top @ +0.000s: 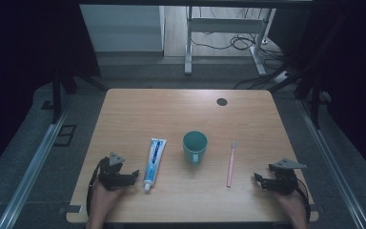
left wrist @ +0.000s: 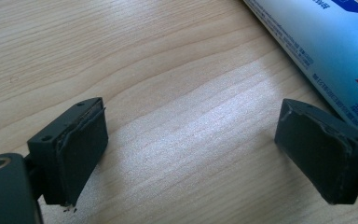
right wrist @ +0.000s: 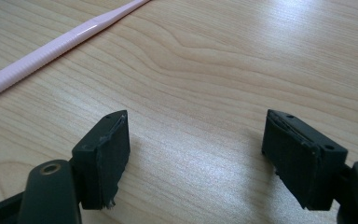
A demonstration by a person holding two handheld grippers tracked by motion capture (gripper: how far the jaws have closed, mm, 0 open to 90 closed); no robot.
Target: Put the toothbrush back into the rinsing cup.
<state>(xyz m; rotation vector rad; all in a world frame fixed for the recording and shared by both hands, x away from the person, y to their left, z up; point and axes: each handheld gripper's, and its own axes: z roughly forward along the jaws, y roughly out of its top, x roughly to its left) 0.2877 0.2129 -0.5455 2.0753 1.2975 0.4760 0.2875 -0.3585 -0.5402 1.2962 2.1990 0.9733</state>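
The left hand-held gripper [top: 134,175] rests on the desk [top: 186,112] beside the toothpaste [top: 154,161], jaws apart and empty; the right hand-held gripper [top: 257,179], jaws apart too, sits near the toothbrush [top: 230,164].

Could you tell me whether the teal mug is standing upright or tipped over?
Upright: the teal ceramic mug stands on the wooden table, its round mouth facing up.

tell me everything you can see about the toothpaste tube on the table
The toothpaste tube is a soft-looking white and blue tube with small print, lying flat on the wooden table. Its white cap end points toward the person and its flat crimped end points away. It lies left of the teal cup, apart from it. The open left gripper sits just beside the cap end; whether it touches is unclear.
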